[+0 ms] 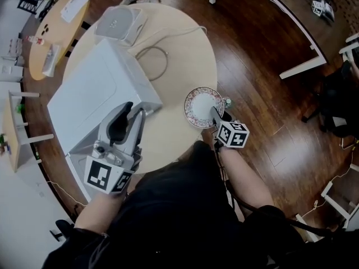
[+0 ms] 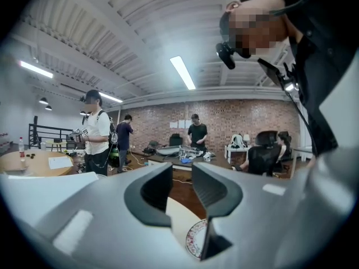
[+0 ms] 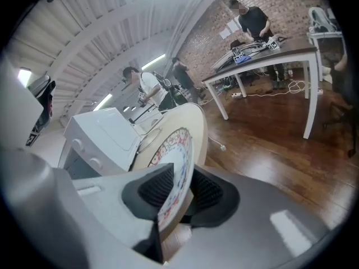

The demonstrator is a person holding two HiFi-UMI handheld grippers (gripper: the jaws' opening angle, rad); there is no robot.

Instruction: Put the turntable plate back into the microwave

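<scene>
Pinching the rim of the plate [image 3: 176,156], the right gripper [image 3: 178,192] has its two dark pads closed on it, one on each side. From above, this gripper [image 1: 215,112] reaches in from the near side, and its marker cube [image 1: 233,134] sits just behind the jaws. The plate [image 1: 201,105] is white in the middle with a red flowery ring round it. It is at the near right edge of the round table [image 1: 179,49]. I cannot tell if it rests on the wood or is lifted a bit.

The left gripper [image 2: 182,186] has its jaws apart with nothing between them. Past its jaws you can see a bit of the plate [image 2: 193,240] low down. From above, the left gripper [image 1: 134,112] hangs just by the near corner of the microwave [image 1: 95,94], and its own marker cube [image 1: 106,175] is close to the person's body.

The microwave is a big white box on the left part of the table, apart from the plate. Behind it lies a smaller white box [image 1: 120,22], and a thin cable [image 1: 154,55] loops on the tabletop. The floor [image 1: 263,94] around is dark wood.
</scene>
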